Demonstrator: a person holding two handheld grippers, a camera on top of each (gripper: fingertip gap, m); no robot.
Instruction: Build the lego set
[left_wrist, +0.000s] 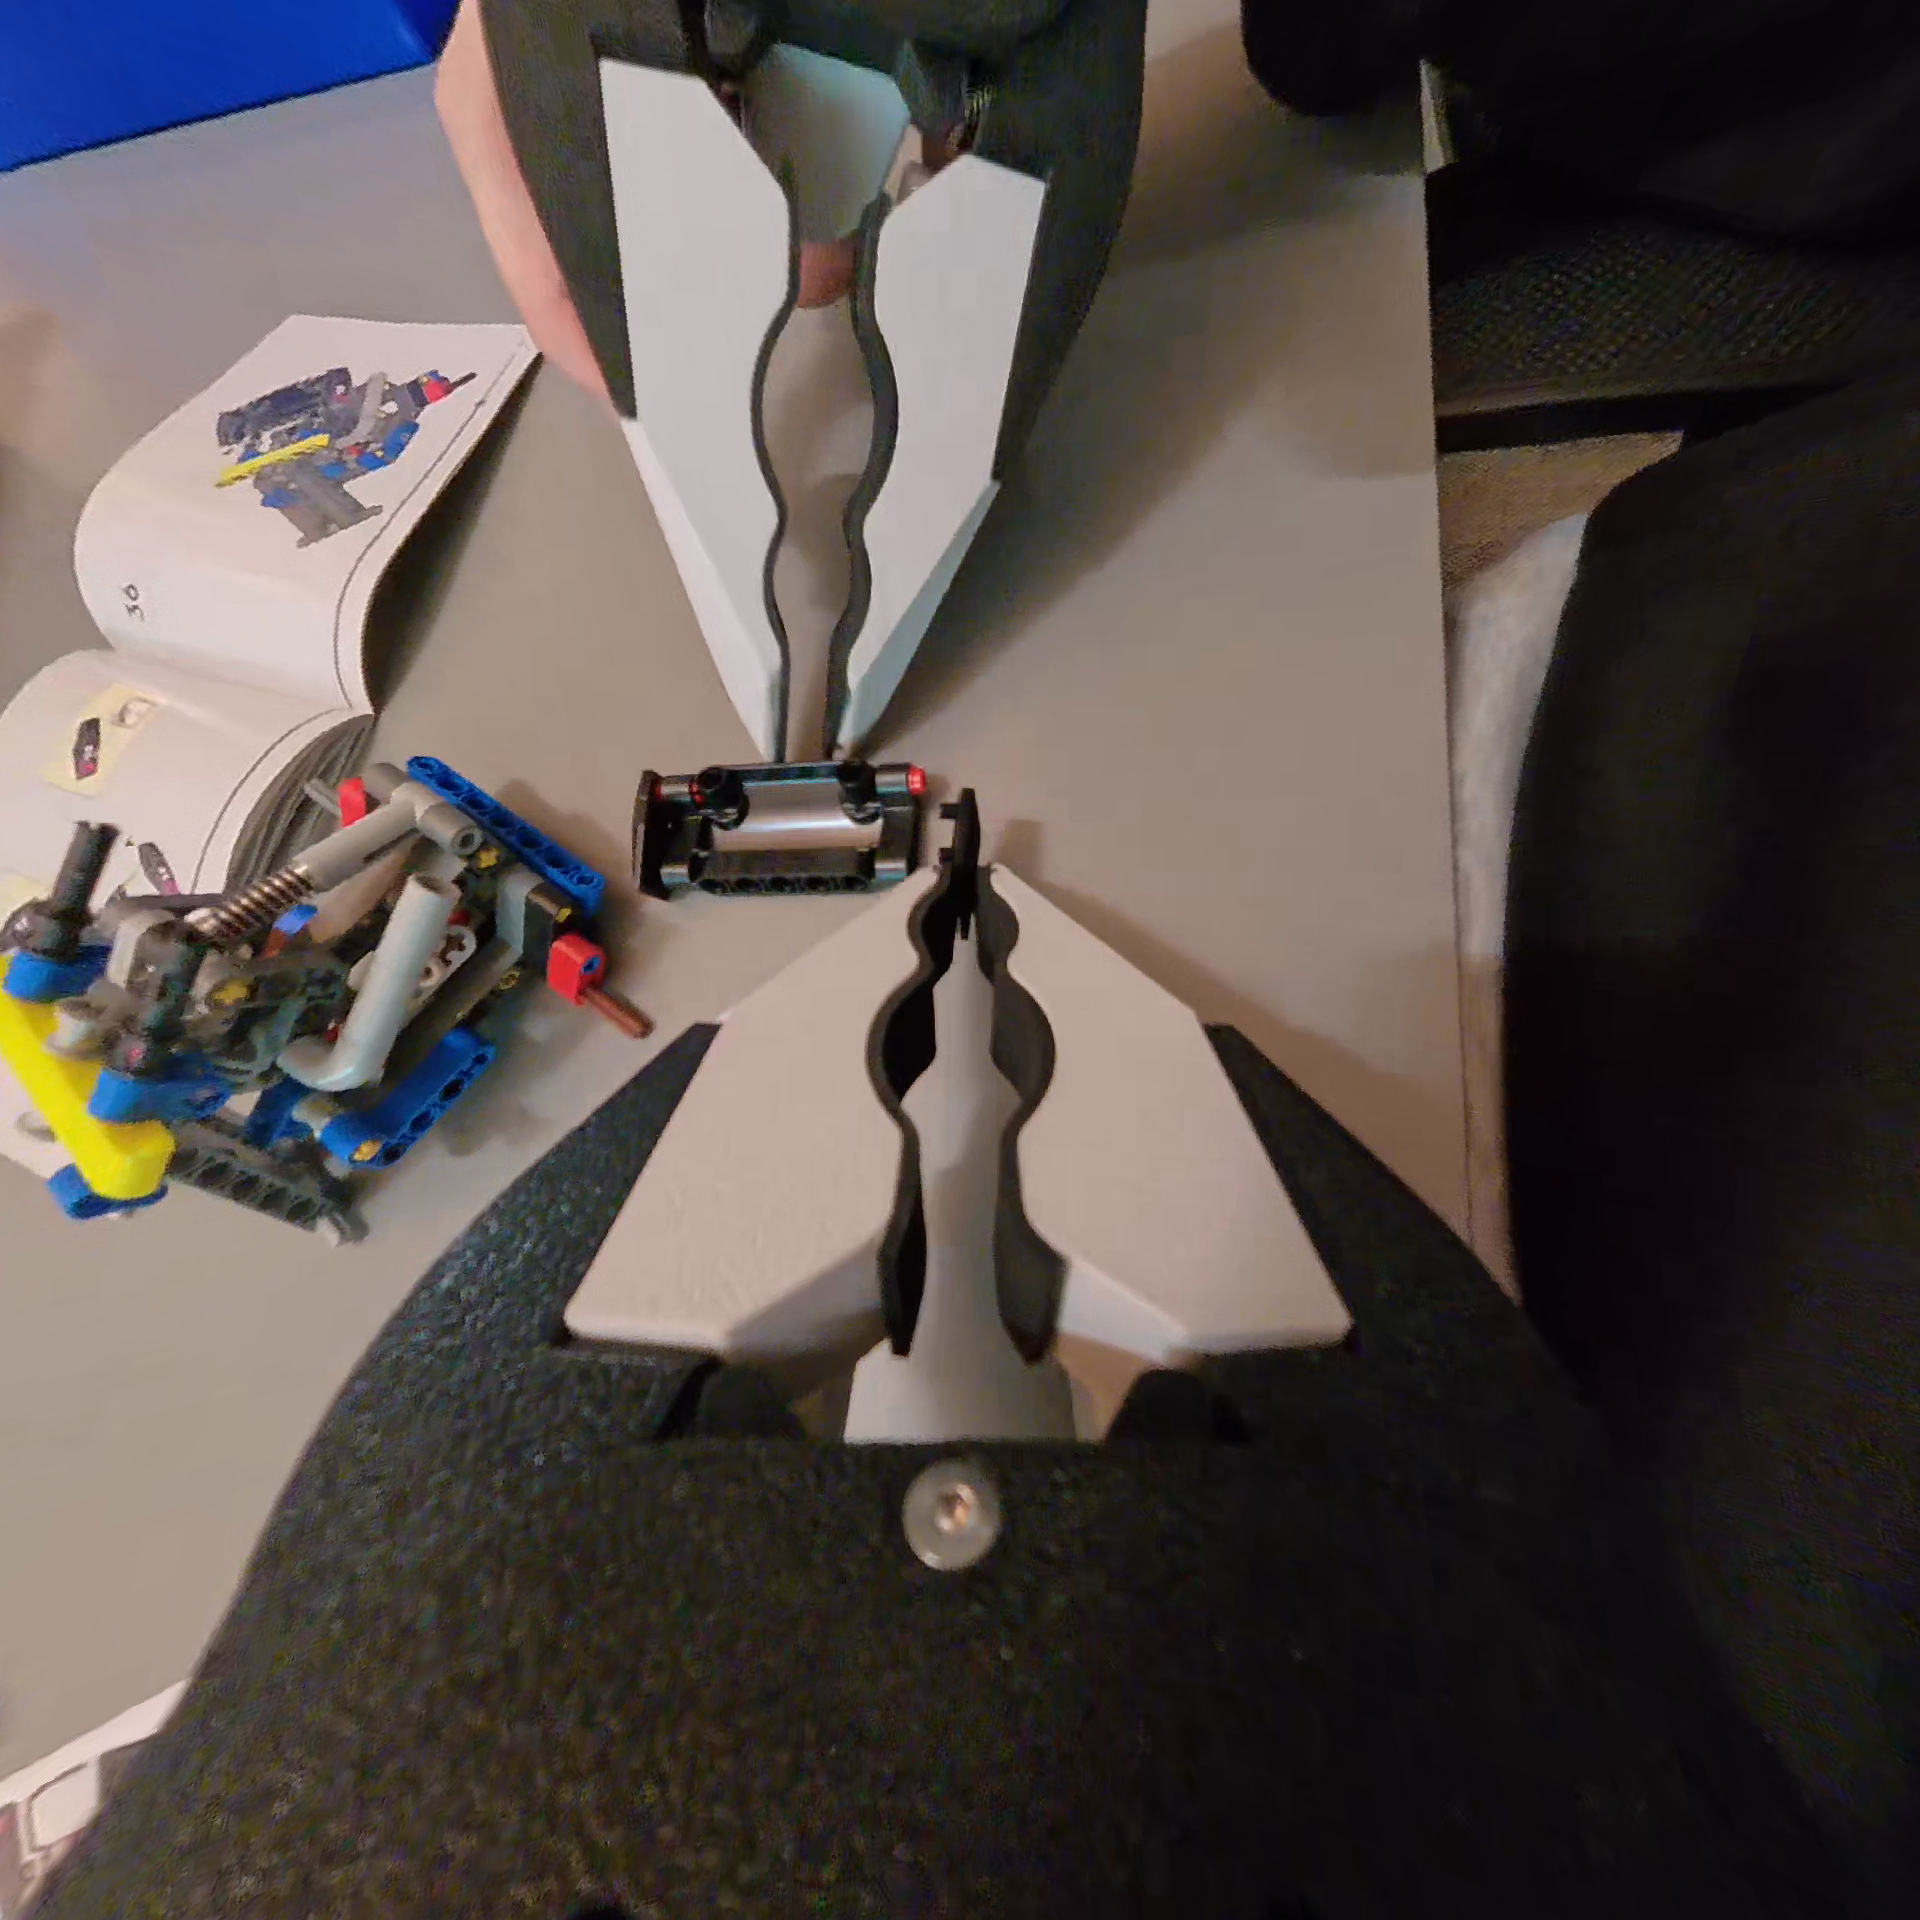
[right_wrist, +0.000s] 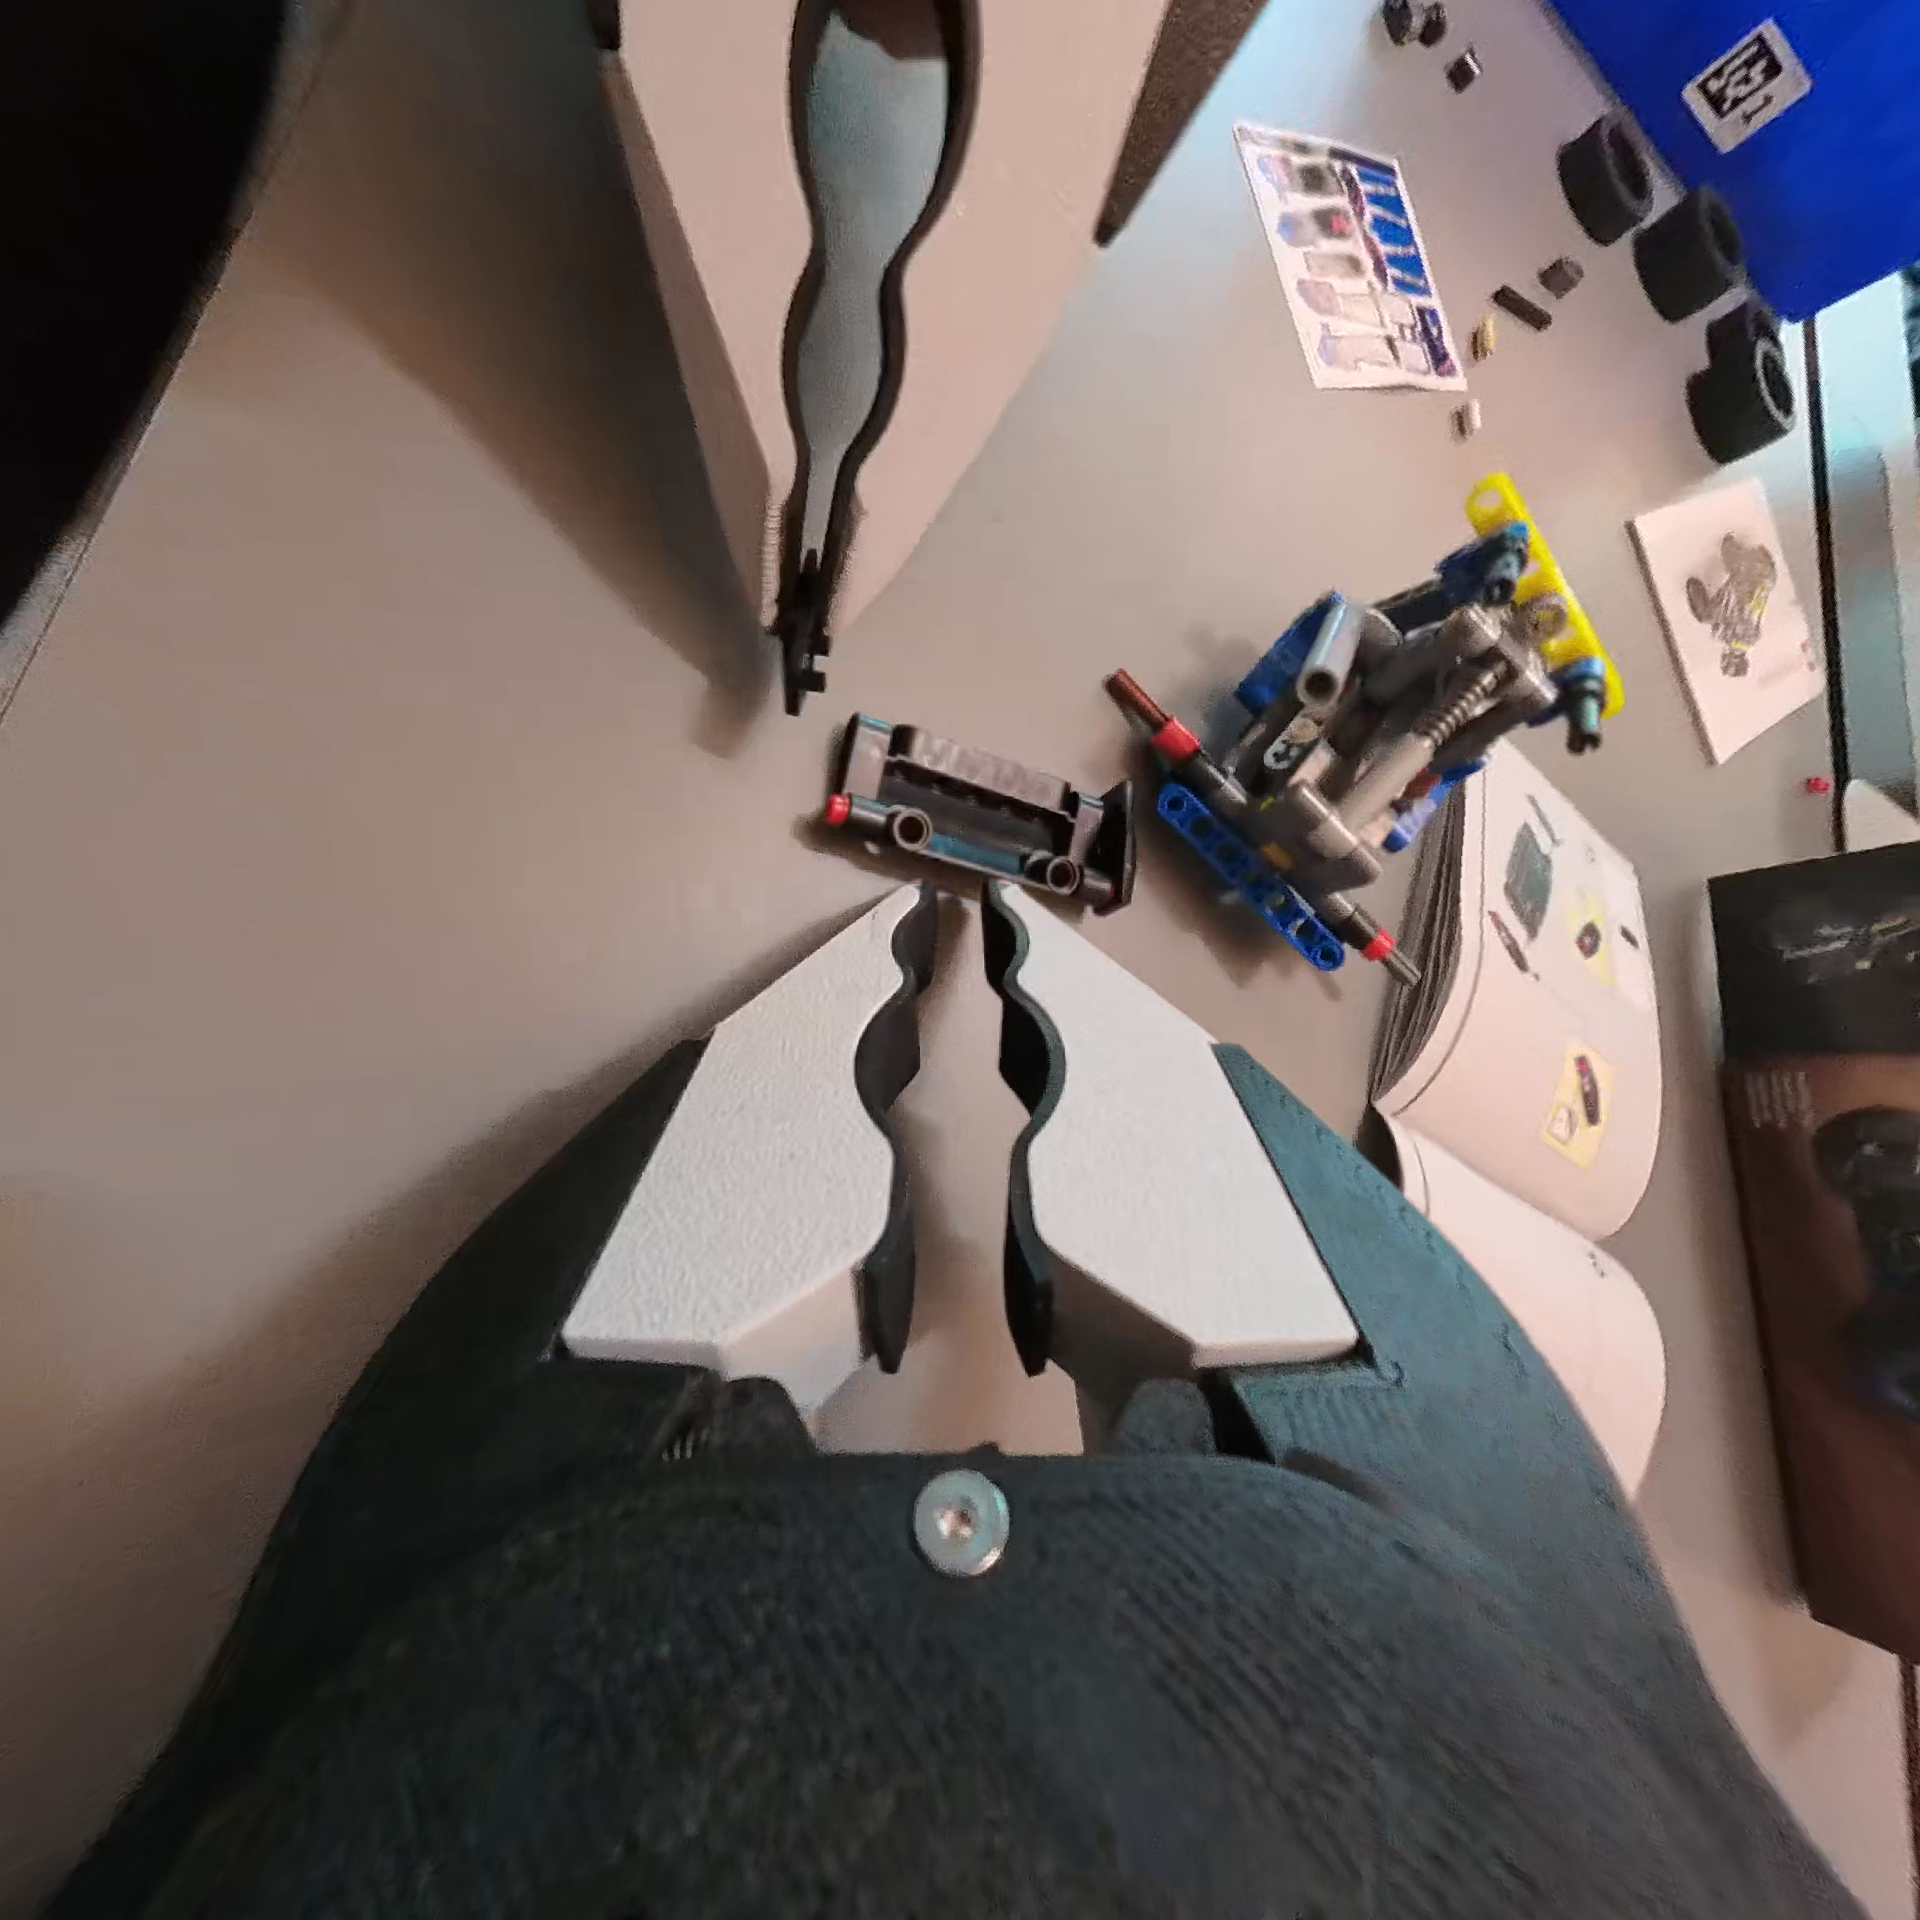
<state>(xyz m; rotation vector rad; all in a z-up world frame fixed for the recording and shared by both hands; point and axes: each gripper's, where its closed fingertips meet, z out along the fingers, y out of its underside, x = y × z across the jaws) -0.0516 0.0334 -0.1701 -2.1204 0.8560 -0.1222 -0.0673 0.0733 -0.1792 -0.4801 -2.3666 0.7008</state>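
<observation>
We hold a thin black piece (left_wrist: 961, 847) pinched between the fingers of the left gripper (left_wrist: 961, 894), its free end sticking out past the tips. It hangs just beside the red-tipped end of a small black frame (left_wrist: 779, 836) lying flat on the grey worktop (left_wrist: 1195, 675), close but not touching. From the opposite side our right gripper (right_wrist: 956, 899) has its fingers a narrow gap apart with nothing between them, the tips right at the frame's long edge; we cannot tell whether they touch it. A blue, grey and yellow model (left_wrist: 260, 1018) sits near the frame, partly on an open booklet (left_wrist: 260, 540). Black tyres (right_wrist: 1683, 249) and a blue box (right_wrist: 1787, 135) lie well apart.
</observation>
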